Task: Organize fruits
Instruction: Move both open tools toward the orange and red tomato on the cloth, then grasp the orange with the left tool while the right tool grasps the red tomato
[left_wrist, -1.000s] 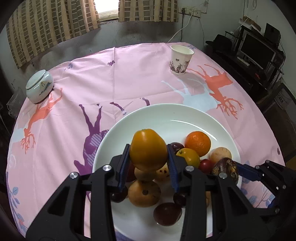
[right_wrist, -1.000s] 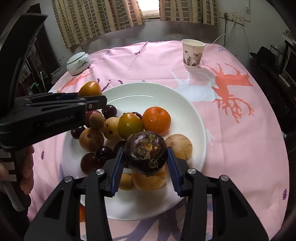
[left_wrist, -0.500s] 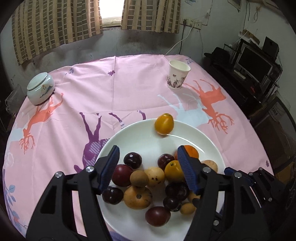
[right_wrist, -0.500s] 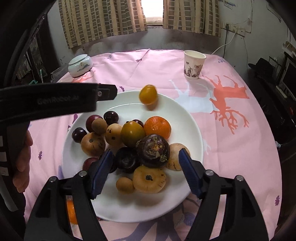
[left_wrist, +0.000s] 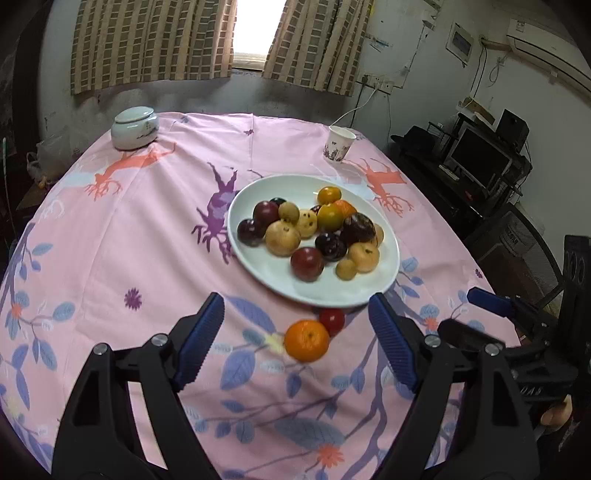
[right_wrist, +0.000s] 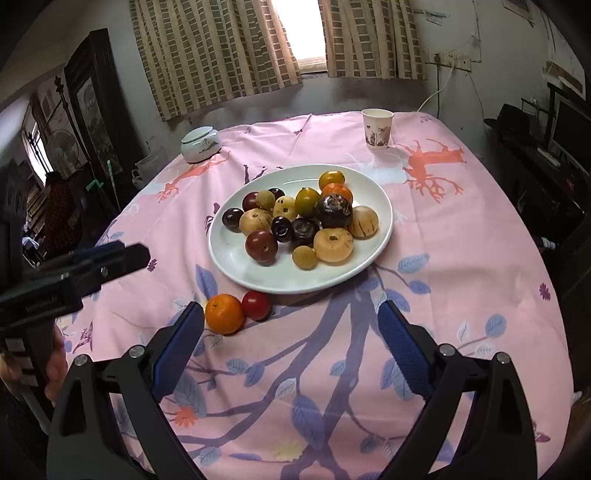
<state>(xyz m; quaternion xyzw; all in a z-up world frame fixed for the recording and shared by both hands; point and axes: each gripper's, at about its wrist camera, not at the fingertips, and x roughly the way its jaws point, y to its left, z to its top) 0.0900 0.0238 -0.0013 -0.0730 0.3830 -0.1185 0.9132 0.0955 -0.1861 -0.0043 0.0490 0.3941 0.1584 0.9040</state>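
A white plate (left_wrist: 266, 266) (right_wrist: 229, 254) holds several fruits: plums, tan round fruits, a dark mangosteen (right_wrist: 333, 210), a yellow-orange fruit (left_wrist: 329, 194) at its far rim. An orange (left_wrist: 306, 339) (right_wrist: 224, 313) and a small red fruit (left_wrist: 331, 320) (right_wrist: 256, 304) lie on the pink cloth just in front of the plate. My left gripper (left_wrist: 297, 338) is open and empty, above the cloth with the orange between its fingers' line. My right gripper (right_wrist: 291, 341) is open and empty, right of the orange. The left gripper's side shows in the right wrist view (right_wrist: 74, 273).
A paper cup (left_wrist: 339, 144) (right_wrist: 376, 128) stands at the far right of the round table. A lidded white jar (left_wrist: 135, 127) (right_wrist: 200, 144) stands at the far left. Dark furniture and a monitor (left_wrist: 476, 157) stand beyond the table's right edge.
Both grippers opened, letting go of the yellow-orange fruit and the mangosteen onto the plate, then drew back and up toward the near table edge.
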